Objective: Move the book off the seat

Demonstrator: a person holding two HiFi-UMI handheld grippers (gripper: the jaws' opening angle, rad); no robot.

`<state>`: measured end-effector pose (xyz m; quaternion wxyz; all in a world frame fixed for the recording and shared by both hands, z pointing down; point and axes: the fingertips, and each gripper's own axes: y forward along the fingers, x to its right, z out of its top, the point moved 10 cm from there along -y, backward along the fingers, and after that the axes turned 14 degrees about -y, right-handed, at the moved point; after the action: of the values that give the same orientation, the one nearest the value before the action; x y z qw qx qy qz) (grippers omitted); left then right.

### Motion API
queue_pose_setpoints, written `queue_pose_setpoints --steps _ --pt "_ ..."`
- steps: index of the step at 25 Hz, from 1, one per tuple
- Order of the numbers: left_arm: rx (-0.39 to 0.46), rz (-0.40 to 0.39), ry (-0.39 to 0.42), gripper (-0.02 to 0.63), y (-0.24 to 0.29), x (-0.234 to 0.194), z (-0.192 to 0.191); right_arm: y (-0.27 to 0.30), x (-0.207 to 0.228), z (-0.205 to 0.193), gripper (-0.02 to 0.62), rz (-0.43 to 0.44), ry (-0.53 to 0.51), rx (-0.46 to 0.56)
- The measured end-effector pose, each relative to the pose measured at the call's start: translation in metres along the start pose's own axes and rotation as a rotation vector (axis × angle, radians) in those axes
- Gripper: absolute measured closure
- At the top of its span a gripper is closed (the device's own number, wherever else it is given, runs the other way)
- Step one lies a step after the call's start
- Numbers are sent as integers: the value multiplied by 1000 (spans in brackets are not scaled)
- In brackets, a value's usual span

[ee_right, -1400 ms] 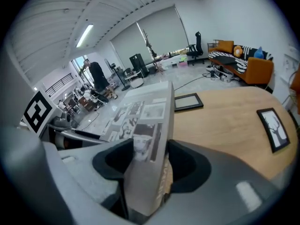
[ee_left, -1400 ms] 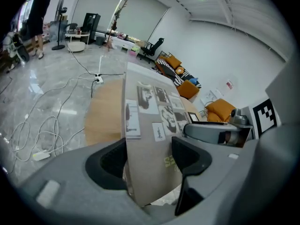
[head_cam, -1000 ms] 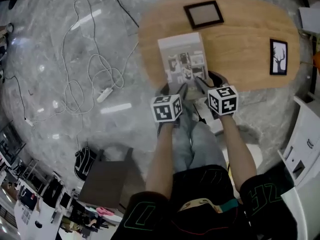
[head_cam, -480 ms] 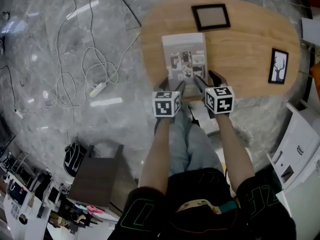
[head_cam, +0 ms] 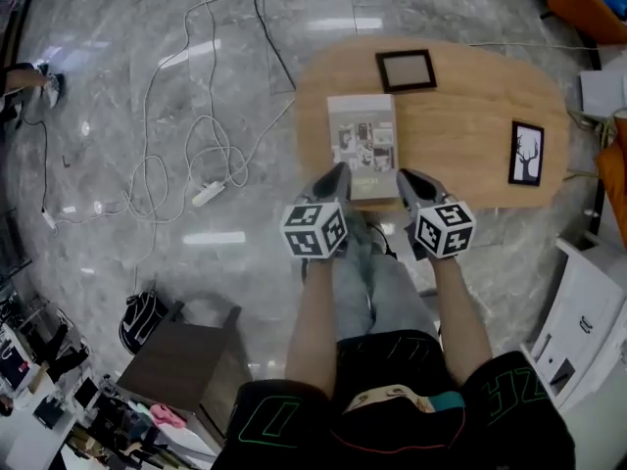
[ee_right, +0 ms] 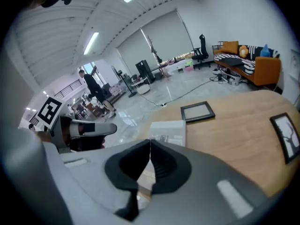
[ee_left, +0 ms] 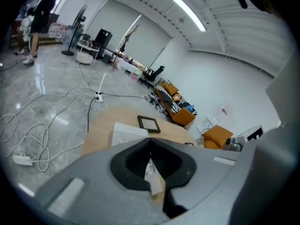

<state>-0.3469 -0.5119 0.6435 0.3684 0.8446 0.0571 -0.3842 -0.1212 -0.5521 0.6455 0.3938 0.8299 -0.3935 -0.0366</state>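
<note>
The grey stone floor [head_cam: 147, 262] fills most of the head view, with white cables [head_cam: 186, 164] looping across its left part. The oval wooden surface [head_cam: 460, 135] sits in the upper right.

The book [head_cam: 362, 145] lies flat on this surface, near its lower edge, so it looks like it is off the seat already. Its long side runs up and down the frame, pointing away from the person.

A black picture frame [head_cam: 406, 70] lies just above the book. A tree picture [head_cam: 526, 153] lies well off to the right.

The left gripper [head_cam: 340, 170] points at the book's lower left corner. The right gripper [head_cam: 403, 174] points just beside its lower right corner. The book sits right ahead of both, between them, and both are about as near.

Both grippers have just been closing. Their jaws are now pressed together with nothing between them. I think the job is done.
</note>
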Motion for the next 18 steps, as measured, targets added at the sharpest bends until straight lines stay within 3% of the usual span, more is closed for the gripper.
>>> queue_pose_setpoints --steps 4,7,13,18 --pt "94 -26 122 595 -37 51 21 -39 -11 36 591 49 -13 124" --pt "138 4 213 595 -69 87 25 -80 -17 59 591 53 -44 189" --pt "328 105 274 595 -128 142 35 -145 -29 103 591 -34 -138 316" --pt "445 166 373 595 -156 179 37 -185 -43 134 591 -89 -284 407"
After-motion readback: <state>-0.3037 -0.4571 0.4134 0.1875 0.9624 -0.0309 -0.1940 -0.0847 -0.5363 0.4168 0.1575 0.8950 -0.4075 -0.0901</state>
